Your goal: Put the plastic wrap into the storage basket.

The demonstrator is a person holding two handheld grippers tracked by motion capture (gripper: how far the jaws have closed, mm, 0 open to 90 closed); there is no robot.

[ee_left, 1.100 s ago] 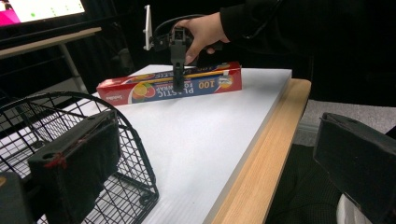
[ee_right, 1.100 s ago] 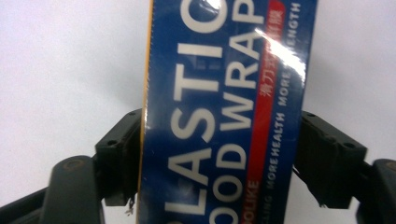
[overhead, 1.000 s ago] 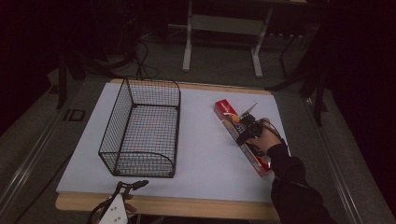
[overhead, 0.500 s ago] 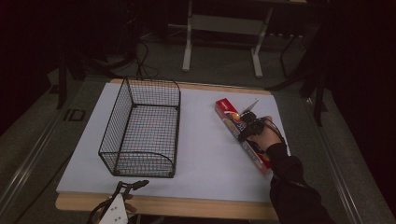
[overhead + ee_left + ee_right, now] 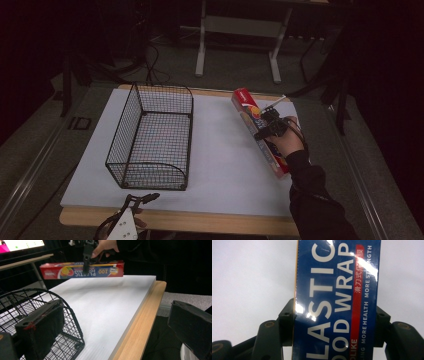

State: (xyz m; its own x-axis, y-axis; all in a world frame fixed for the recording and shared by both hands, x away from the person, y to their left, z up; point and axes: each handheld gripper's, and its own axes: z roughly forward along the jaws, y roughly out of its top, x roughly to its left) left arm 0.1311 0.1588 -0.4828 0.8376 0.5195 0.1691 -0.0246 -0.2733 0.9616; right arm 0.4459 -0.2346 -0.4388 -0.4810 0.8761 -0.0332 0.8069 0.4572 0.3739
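so your right gripper (image 5: 264, 131) has the plastic wrap box (image 5: 260, 132) clamped across its narrow width, roughly at the middle of its length. in the right gripper view the two black jaws sit tight against either long edge of the box (image 5: 336, 302), blue face with the white lettering turned toward the camera, and the box runs straight out ahead of the gripper and back under it. the jaws have just finished closing in on it, and the pads are pressing on the cardboard. from the left gripper view you can see the box (image 5: 82, 269) hanging level under your right gripper (image 5: 87, 262) with a soft shadow on the white board (image 5: 105, 312) beneath it, so it's clear of the surface, not resting on it. it sticks out about equally to both sides of the grip, red end cap on the far end in the high view. the wire basket (image 5: 152, 137) sits well apart from the right gripper, off across the board toward your left hand side, with bare white sheet between them. your left gripper (image 5: 131, 206) is parked at the near edge of the table, just beside the basket's rounded near end; in its own view the jaws stand wide apart with nothing between them, one in front of the basket (image 5: 37, 315) mesh and the other hanging out past the wooden table edge (image 5: 140, 322).
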